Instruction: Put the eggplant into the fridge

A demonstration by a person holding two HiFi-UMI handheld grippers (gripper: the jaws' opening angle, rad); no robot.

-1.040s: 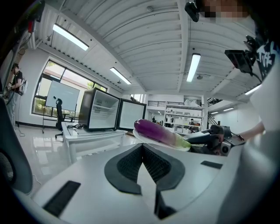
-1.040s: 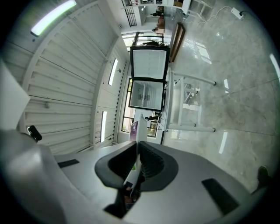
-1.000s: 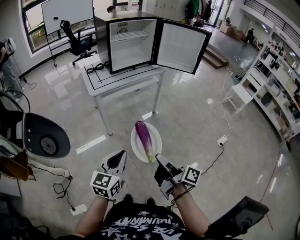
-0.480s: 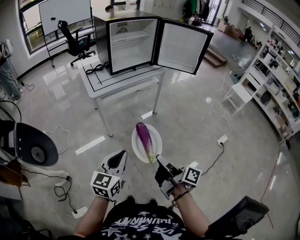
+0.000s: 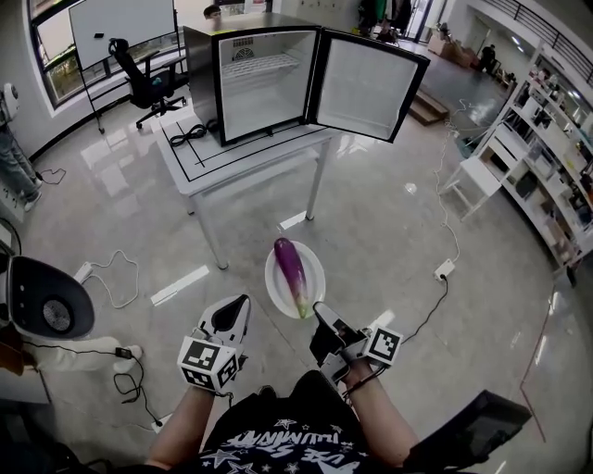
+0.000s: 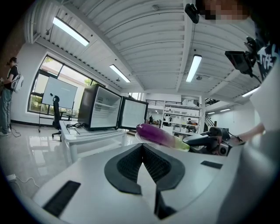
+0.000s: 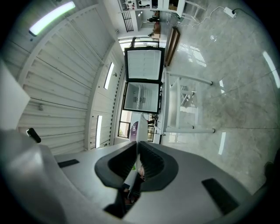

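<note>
In your right gripper view the plate [image 7: 141,127] shows only edge-on, a thin white strip between the fingers [image 7: 153,164], and it hides all of the eggplant [image 7: 133,129] but a purple sliver. In your left gripper view the left gripper [image 6: 141,146] body covers nearly all of the plate beneath the eggplant. In the head view the left edge cuts off a person [image 5: 11,153], and what sits on the shelves [image 5: 556,157] is too small to tell.

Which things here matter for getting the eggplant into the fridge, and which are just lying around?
Job: eggplant, the white plate under it, right gripper shut on the plate's rim, open fridge on the table.
Lying about: office chair, whiteboard, power strip on the floor, shelves.
</note>
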